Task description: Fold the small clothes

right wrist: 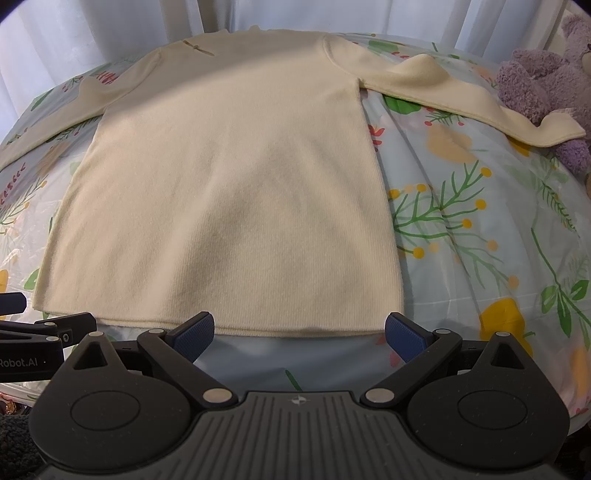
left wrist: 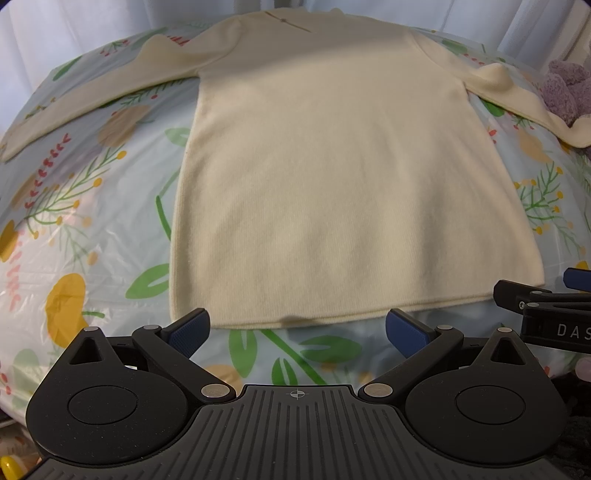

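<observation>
A cream long-sleeved sweater (left wrist: 332, 177) lies flat on the floral cloth, hem toward me, both sleeves spread out to the sides. It also shows in the right wrist view (right wrist: 229, 192). My left gripper (left wrist: 297, 330) is open and empty, just short of the hem's left half. My right gripper (right wrist: 299, 332) is open and empty, just short of the hem's right half. The right gripper (left wrist: 554, 310) shows at the right edge of the left wrist view, and the left gripper (right wrist: 37, 332) at the left edge of the right wrist view.
A floral plastic-covered cloth (left wrist: 74, 229) covers the table. A purple plush bear (right wrist: 546, 85) sits at the far right, with the right sleeve's cuff (right wrist: 554, 133) against it. White curtains (right wrist: 92, 29) hang behind.
</observation>
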Action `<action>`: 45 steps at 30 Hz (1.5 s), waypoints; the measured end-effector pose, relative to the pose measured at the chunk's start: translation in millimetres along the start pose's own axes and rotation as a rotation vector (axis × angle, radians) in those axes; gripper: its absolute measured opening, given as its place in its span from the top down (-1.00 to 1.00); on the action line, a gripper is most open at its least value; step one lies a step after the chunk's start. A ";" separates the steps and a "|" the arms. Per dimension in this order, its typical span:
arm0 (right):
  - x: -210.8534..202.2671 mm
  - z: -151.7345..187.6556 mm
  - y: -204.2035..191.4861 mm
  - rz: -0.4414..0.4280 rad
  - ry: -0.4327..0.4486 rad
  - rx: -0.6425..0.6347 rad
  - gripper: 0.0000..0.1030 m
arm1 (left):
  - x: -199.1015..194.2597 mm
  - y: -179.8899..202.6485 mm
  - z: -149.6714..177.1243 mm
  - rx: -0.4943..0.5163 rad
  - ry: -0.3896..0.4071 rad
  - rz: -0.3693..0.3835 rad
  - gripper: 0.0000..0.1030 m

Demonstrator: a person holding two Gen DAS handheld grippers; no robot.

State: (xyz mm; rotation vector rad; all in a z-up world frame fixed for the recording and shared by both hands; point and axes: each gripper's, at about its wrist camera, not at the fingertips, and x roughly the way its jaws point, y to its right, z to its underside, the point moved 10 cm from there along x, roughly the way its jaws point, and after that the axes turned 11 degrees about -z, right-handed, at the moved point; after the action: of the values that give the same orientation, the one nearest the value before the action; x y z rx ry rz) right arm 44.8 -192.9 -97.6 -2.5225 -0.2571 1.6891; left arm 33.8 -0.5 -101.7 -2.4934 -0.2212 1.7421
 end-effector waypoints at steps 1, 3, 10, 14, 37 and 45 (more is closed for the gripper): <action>0.1 0.0 0.3 -0.001 0.000 0.001 -0.93 | 0.1 -0.1 0.0 0.000 0.000 0.000 -1.00; 0.1 0.0 0.2 0.000 0.000 0.000 -0.93 | 0.3 -0.1 0.2 0.000 -0.001 -0.001 -1.00; 0.5 -1.3 0.3 -0.006 -0.003 -0.002 -0.93 | 0.9 0.2 0.3 0.000 -0.002 -0.001 -1.00; 0.2 -3.5 0.4 -0.004 -0.003 -0.004 -0.93 | 0.9 0.7 0.1 -0.001 -0.002 -0.002 -1.00; 2.1 -7.1 -2.2 -0.007 -0.015 -0.013 -0.93 | 2.5 2.5 -2.9 0.003 -0.015 -0.001 -1.00; 5.6 -6.7 -3.1 -0.035 -0.034 -0.005 -0.93 | 5.0 1.3 -3.0 0.003 -0.023 0.006 -1.00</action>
State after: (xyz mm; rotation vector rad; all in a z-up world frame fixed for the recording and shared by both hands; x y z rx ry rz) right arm 52.9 -188.7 -99.5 -2.4795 -0.3068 1.7212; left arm 38.5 -0.9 -105.5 -2.4759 -0.2132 1.7731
